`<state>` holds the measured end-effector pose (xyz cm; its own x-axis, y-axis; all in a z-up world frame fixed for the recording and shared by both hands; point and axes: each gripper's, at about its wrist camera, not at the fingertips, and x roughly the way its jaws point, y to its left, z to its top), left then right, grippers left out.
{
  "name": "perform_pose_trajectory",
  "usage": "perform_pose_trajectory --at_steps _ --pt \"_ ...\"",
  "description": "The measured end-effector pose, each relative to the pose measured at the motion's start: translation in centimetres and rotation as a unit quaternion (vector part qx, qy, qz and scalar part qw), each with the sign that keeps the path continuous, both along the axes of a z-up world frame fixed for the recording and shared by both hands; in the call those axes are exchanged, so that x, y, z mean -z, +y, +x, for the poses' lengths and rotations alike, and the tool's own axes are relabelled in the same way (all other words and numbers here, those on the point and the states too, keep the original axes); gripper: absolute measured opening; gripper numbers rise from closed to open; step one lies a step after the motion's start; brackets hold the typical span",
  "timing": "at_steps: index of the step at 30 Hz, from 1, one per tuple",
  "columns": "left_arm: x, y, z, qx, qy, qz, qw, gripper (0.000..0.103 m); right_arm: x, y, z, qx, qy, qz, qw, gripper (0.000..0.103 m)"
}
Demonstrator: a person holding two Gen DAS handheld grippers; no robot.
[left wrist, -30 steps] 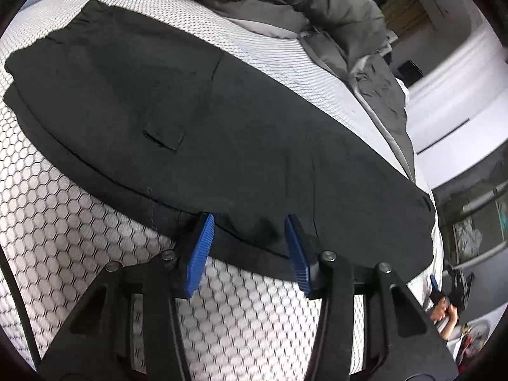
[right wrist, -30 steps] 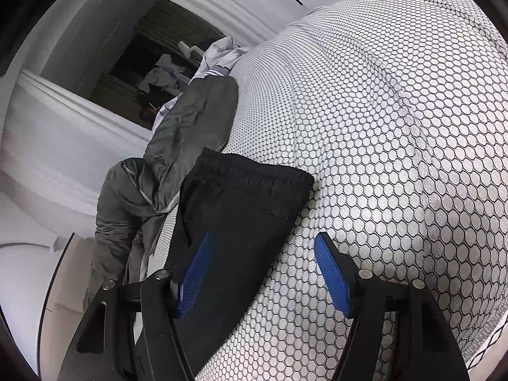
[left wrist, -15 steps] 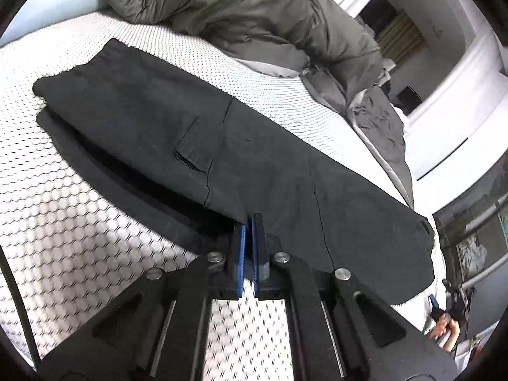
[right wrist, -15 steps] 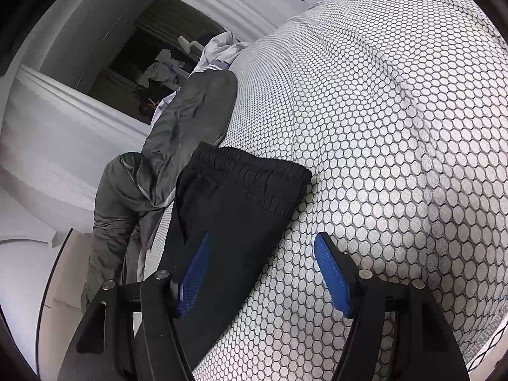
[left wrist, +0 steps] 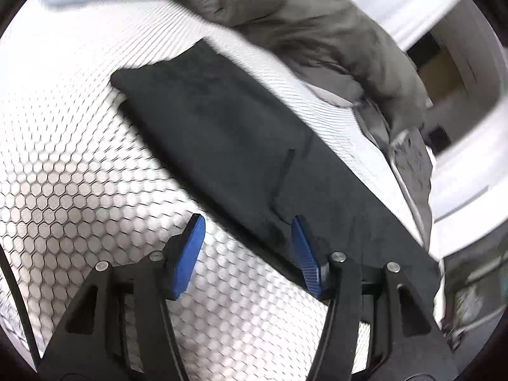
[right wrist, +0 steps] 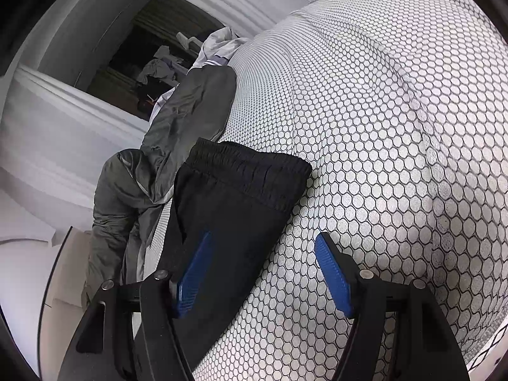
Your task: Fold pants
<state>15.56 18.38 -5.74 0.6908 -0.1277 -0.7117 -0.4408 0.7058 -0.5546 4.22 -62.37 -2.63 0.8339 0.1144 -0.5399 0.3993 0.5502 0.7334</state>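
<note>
Two claws, both spread, neither gripping anything. Left claw (left wrist: 247, 247) hangs over the near long edge of the black pants (left wrist: 228, 146); its blue fingertips (left wrist: 193, 238) straddle that edge, one over bare bed cover, the other over the fabric. Can't tell if either tip touches. Left view is motion-blurred.

Pants lie flat on the bed (left wrist: 63, 184), on a white cover with a black honeycomb print, running diagonally from upper left to lower right in the left view. Legs look stacked one on the other, long and narrow. A pocket seam (left wrist: 285, 165) shows mid-length. Grey duvet (left wrist: 317, 31) is bunched up behind the pants, near their far edge.

Right claw (right wrist: 263, 273) sits at the waist end. Elastic waistband (right wrist: 250, 168) is ahead of it, gathered and lying flat on the cover. One blue pad is over the black fabric, the other over bare cover, so the pants' edge runs between the fingers. Grey duvet touches the far side of the pants there.
</note>
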Motion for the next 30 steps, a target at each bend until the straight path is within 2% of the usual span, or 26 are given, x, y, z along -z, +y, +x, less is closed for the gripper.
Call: perform_pose_trajectory --at_steps 4,5,6,7,8,10,16,21,24,26,28,29,30 --pt "0.7 1.4 0.8 -0.012 -0.004 -0.024 0.9996 0.051 0.5 0.0 0.2 -0.003 0.000 0.014 1.000 0.070" --pt "0.7 1.4 1.2 -0.014 -0.007 -0.021 0.9997 0.039 0.6 0.0 0.3 -0.006 0.001 0.017 1.000 0.070" --pt "0.6 1.4 1.7 -0.018 -0.009 -0.015 0.9997 0.016 0.7 0.1 0.4 -0.010 0.002 0.017 1.000 0.070" --pt "0.4 1.5 2.2 -0.024 -0.006 -0.001 0.9997 0.009 0.7 0.2 0.4 -0.012 0.004 0.014 1.000 0.070" --pt "0.4 1.8 2.1 -0.025 -0.013 -0.007 0.9996 0.006 0.7 0.3 0.5 -0.014 0.005 0.012 1.000 0.070" --pt "0.0 2.7 1.7 -0.048 -0.035 -0.034 0.9977 0.005 0.7 0.2 0.4 -0.017 0.005 0.011 1.000 0.070" --pt "1.1 3.0 1.9 -0.056 -0.007 -0.033 0.9979 0.008 1.1 -0.6 0.0 -0.020 0.004 0.021 1.000 0.070" --pt "1.3 2.8 2.5 -0.048 -0.002 -0.031 0.9984 0.022 1.7 -0.7 0.4 -0.050 -0.001 0.040 0.998 0.073" --pt "1.6 2.7 3.5 -0.048 -0.001 -0.033 0.9983 0.022 2.2 -0.2 1.8 -0.072 -0.002 0.028 0.997 0.078" --pt "1.9 2.4 4.5 -0.050 -0.004 -0.019 0.9986 0.011 2.5 0.2 3.6 -0.071 -0.009 0.013 0.997 0.077" --pt "1.9 2.2 5.1 -0.053 -0.007 -0.019 0.9984 0.007 2.9 0.2 4.8 -0.063 -0.012 0.005 0.998 0.069" --pt "1.9 2.1 5.1 -0.055 -0.011 -0.020 0.9982 0.006 2.8 0.4 5.4 -0.064 -0.013 -0.007 0.998 0.053" --pt "1.7 2.1 5.2 -0.057 -0.014 -0.020 0.9981 0.005 2.5 0.8 6.1 -0.075 -0.014 -0.019 0.997 0.044"
